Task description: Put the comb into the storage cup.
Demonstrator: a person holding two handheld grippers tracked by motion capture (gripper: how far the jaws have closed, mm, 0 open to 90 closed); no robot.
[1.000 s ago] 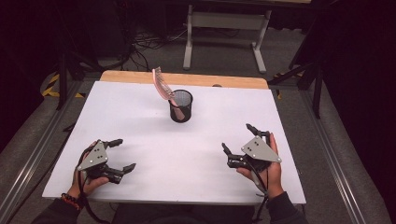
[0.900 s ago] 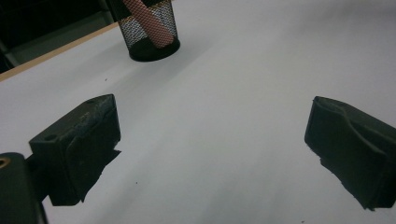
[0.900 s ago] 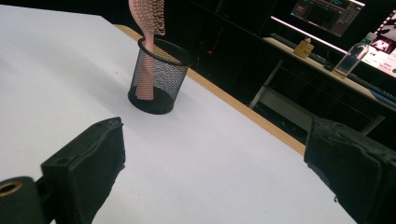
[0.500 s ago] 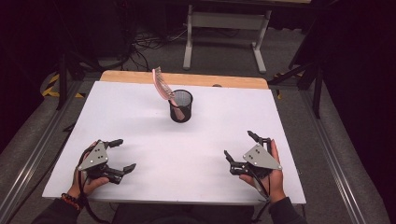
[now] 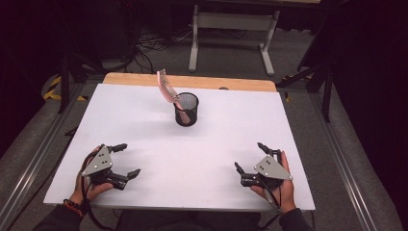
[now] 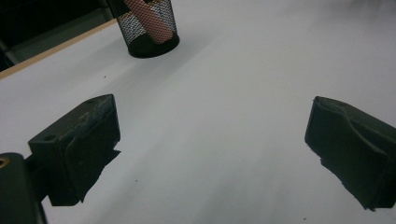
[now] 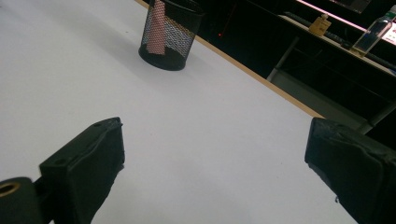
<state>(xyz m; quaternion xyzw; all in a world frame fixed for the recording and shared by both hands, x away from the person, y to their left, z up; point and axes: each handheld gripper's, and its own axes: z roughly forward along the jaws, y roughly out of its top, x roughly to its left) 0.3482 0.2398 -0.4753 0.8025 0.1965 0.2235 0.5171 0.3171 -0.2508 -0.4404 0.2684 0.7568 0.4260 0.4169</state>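
Two hand-held grippers rest near the desk's near edge: the left hand-held gripper (image 5: 122,160) at the near left, the right hand-held gripper (image 5: 250,158) at the near right, each with jaws spread wide and nothing between them. We see the pink comb (image 5: 167,86) standing tilted in the black mesh cup (image 5: 186,109), leaning toward the far left, near the middle of the desk (image 5: 288,125) and well apart from both hands.

We judge the comb sits where it belongs, so the step is to hold off cleanly. We would keep our jaws open and low, away from the light cup, which could tip.

Bare white surface lies all around the cup; the near edge sits just beside our hands, so we mind our wrists there.
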